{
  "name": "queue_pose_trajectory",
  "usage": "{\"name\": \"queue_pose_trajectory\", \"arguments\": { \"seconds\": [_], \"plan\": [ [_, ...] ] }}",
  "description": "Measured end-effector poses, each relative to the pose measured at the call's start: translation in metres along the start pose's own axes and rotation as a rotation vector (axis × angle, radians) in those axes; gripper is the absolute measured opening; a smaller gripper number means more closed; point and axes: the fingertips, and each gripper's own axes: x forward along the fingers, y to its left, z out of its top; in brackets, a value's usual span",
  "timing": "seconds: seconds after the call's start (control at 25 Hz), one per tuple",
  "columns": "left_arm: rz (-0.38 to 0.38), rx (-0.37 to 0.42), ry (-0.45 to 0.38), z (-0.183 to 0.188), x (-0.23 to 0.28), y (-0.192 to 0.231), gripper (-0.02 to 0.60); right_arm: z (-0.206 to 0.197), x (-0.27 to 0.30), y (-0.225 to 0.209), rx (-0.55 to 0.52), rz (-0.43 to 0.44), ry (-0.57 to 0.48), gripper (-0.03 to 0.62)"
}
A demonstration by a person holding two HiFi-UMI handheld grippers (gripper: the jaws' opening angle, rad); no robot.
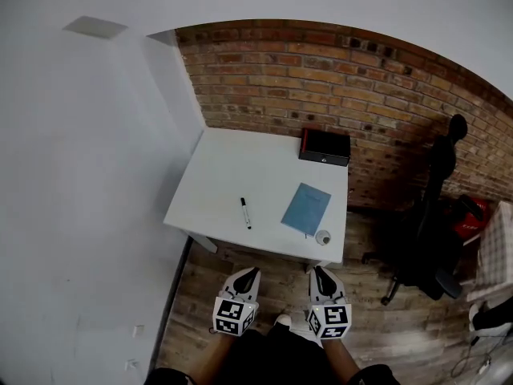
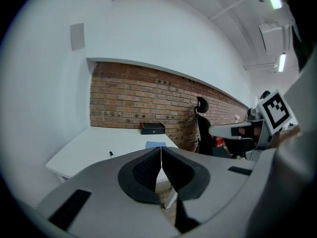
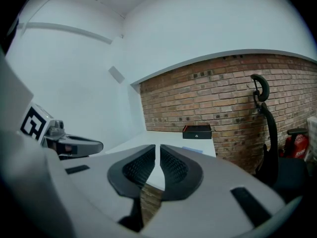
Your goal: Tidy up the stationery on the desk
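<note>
A white desk (image 1: 220,183) stands in the corner of a white wall and a brick wall. A black pen (image 1: 245,212) lies near the desk's front middle. To its right is a blue notebook (image 1: 305,208). A small round whitish item (image 1: 323,237) sits at the front right corner, and a black box (image 1: 325,146) at the back right. My left gripper (image 1: 253,271) and right gripper (image 1: 316,269) hang side by side over the floor in front of the desk, both shut and holding nothing. The left gripper view shows the black box (image 2: 152,128), notebook (image 2: 156,144) and pen (image 2: 110,153) beyond the closed left gripper (image 2: 161,148).
A black office chair (image 1: 433,215) stands right of the desk against the brick wall (image 1: 337,79), with a red object (image 1: 469,216) beside it. Wooden floor (image 1: 361,327) runs under and around the desk. The white wall (image 1: 80,215) closes off the left side.
</note>
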Motion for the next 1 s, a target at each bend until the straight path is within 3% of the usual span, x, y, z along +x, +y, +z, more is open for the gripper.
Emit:
{"name": "queue_pose_trajectory", "arguments": {
  "seconds": [0.52, 1.0],
  "plan": [
    [-0.010, -0.004, 0.005, 0.012, 0.039, 0.014, 0.015, 0.001, 0.031, -0.016, 0.014, 0.000, 0.017, 0.025],
    [-0.164, 0.024, 0.041, 0.032, 0.142, 0.041, 0.017, 0.010, 0.097, -0.062, 0.009, -0.131, 0.048, 0.025]
  ]
}}
